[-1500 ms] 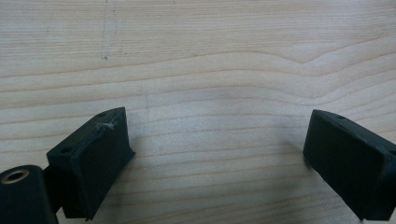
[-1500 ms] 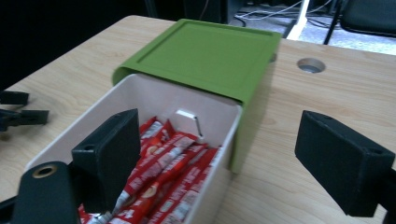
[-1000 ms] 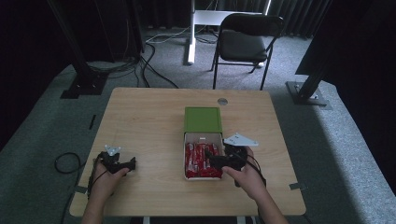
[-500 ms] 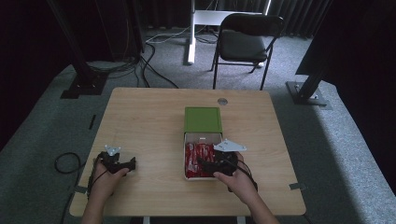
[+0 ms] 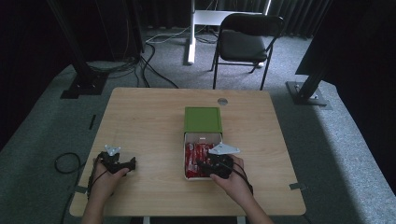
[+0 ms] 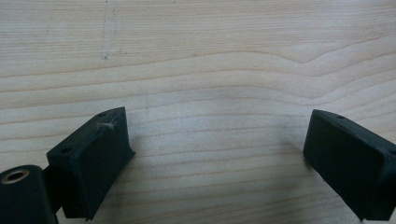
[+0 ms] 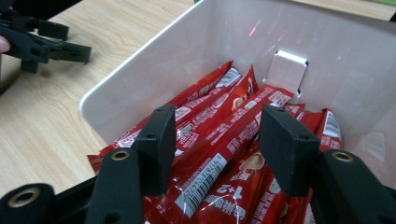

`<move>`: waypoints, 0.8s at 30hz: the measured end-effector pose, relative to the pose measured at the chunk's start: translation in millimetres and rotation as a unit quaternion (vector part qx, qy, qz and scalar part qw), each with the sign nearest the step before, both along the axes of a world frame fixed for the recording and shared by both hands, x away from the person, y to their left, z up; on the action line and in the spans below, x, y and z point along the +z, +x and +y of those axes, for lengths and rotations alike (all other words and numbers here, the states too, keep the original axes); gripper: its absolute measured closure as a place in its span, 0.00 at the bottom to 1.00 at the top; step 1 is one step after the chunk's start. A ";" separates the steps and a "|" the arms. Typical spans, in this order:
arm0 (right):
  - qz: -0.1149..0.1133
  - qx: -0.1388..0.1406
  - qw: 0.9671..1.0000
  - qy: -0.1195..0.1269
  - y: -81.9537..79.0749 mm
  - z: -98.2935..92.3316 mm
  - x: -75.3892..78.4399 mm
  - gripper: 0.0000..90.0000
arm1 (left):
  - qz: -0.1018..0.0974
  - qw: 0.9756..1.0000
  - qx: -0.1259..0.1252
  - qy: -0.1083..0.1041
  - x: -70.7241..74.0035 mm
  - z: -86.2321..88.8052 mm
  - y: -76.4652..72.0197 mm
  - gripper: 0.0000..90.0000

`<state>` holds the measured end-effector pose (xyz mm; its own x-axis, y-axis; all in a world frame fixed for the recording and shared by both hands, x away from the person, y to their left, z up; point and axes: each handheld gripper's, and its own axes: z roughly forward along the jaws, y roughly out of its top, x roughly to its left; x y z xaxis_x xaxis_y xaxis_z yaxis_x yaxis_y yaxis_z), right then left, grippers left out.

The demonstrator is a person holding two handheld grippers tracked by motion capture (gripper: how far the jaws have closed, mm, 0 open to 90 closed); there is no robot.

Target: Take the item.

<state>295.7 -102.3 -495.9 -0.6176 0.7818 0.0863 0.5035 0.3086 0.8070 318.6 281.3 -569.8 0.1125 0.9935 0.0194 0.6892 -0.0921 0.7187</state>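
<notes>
Red snack sticks (image 7: 219, 163) are seen packed inside the white box (image 7: 140, 74); one lies between the half-closed, just-narrowing right gripper (image 7: 217, 140), not yet squeezed. Left of the box, the left gripper (image 6: 219, 154) is held wide open over bare wooden table (image 6: 196, 56). Beyond the box a green lid (image 5: 202, 119) is seen from above.

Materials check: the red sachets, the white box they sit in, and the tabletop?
Red sachets: likely glossy plastic or foil film; they crinkle and glint, with printed barcodes.
White box: looks like smooth moulded plastic, thin rounded rim, faint reflections on the wall.
Tabletop: pale wood or wood-look laminate, matte, visible grain; which, unclear.
</notes>
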 end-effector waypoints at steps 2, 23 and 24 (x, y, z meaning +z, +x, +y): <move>0.003 -0.007 1.000 -0.005 0.2 1.2 -2.4 0.54 | 0.000 1.000 0.000 0.000 0.0 -0.1 0.0 0.09; 0.026 -0.038 0.999 0.006 -3.9 9.1 -14.7 0.79 | 0.000 1.000 0.000 0.000 0.0 -0.1 0.0 0.09; 0.027 -0.040 0.999 0.007 -4.4 8.3 -13.3 0.82 | 0.000 1.000 0.000 0.000 0.0 -0.1 0.0 0.09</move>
